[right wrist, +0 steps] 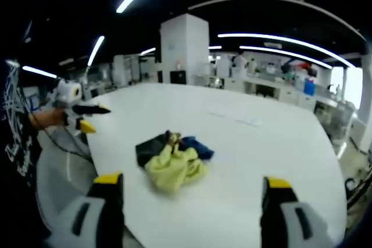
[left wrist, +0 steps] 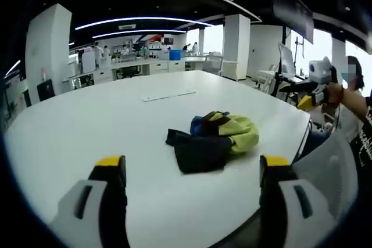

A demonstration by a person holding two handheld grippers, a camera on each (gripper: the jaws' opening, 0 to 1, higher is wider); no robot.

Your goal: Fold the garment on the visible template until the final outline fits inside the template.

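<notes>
Looking at where this stands, basically nothing's folded yet: the garment is a crumpled heap of black, yellow and blue on the white table, sitting around 1 o'clock of centre in the left gripper view. Left gripper and right gripper both hover with jaws spread wide, holding nothing. Plenty of bare tabletop all round, though the near edge sits close to the heap. Can't make out a template outline.
</notes>
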